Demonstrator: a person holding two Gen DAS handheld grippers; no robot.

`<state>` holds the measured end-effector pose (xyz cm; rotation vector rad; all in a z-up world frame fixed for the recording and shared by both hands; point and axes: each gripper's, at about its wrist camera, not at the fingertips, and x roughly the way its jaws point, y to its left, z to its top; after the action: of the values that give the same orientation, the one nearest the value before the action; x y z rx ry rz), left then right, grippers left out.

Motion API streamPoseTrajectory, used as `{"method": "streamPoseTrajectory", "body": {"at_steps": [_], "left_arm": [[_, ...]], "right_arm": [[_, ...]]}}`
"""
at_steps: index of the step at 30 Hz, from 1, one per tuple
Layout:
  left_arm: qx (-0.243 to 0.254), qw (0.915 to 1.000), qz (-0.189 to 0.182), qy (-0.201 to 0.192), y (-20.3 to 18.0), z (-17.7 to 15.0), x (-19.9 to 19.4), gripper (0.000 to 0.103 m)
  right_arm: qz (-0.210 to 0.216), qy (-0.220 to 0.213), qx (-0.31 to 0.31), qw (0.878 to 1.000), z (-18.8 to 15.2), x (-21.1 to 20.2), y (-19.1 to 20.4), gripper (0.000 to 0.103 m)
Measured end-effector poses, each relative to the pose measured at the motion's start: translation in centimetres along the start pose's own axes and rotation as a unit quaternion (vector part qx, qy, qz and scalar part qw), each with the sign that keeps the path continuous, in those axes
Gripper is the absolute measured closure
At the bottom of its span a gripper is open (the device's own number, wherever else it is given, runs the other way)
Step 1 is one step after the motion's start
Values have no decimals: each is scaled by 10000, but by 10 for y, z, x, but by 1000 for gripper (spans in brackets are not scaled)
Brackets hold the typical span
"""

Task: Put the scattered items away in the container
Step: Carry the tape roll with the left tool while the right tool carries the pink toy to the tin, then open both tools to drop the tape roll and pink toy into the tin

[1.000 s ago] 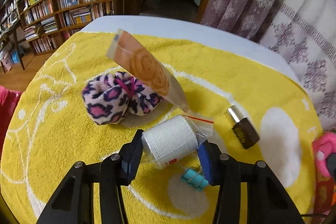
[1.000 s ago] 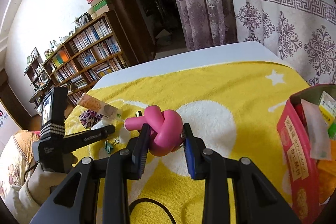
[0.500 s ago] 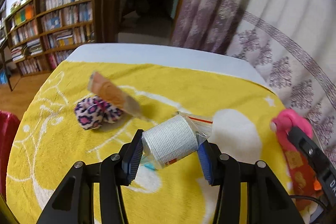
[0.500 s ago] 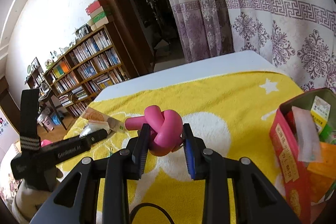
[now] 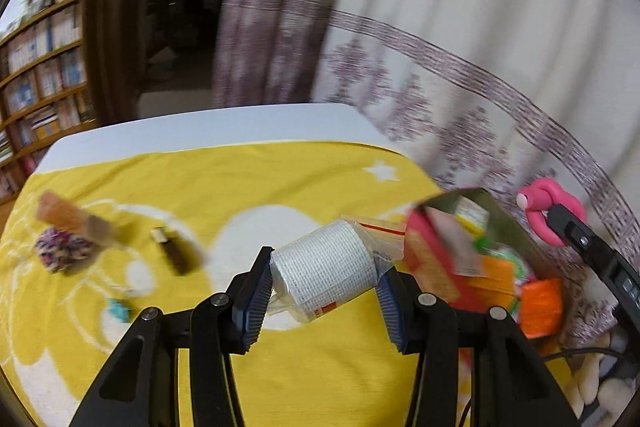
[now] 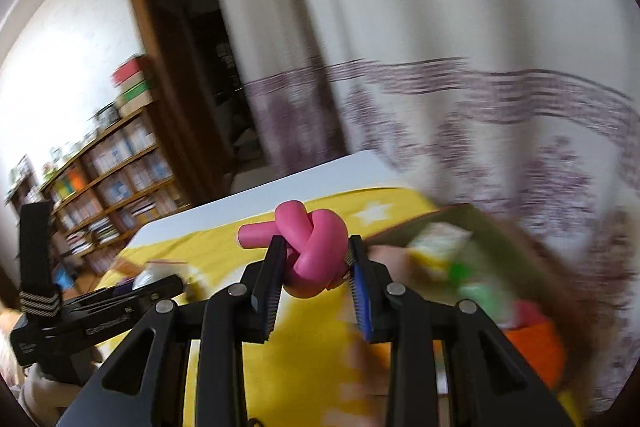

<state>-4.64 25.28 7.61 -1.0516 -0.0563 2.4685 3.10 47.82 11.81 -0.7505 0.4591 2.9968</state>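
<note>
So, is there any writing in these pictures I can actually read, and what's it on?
"GenRobot.AI": faint white print on the side of the left gripper; that is my best reading.
Red-edged label on the bandage roll: too small to read.
Print on the red container and the packets inside it: blurred, unreadable.
Book spines on the bookshelf: blurred, unreadable.

Left gripper (image 5: 325, 281) clamping bagged white roll (image 5: 326, 269), red box (image 5: 472, 259) just right, blurred, perhaps full
</note>
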Motion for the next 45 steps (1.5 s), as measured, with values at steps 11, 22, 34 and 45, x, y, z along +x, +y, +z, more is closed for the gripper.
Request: {"method": "streamPoseTrajectory", "body": {"at_steps": [11,22,34,45], "left_arm": [[900,9914,-906,276,-103,-14,6,53],[1659,9735,-1461,580,-157,-40,14,27],[1015,9880,-1047,503,-107,-25,9,27],[497,9946,-746,515,-55,-23,2,27]], "right_arm": [[-555,-172,478,9972,-4,-36,-72,69],[-526,-87,487,9974,-8,-34,-83,69],[-466,235,570,9970,-11,-16,-76,68],[-474,194,529,9973,-10,-13,-50,40]]}}
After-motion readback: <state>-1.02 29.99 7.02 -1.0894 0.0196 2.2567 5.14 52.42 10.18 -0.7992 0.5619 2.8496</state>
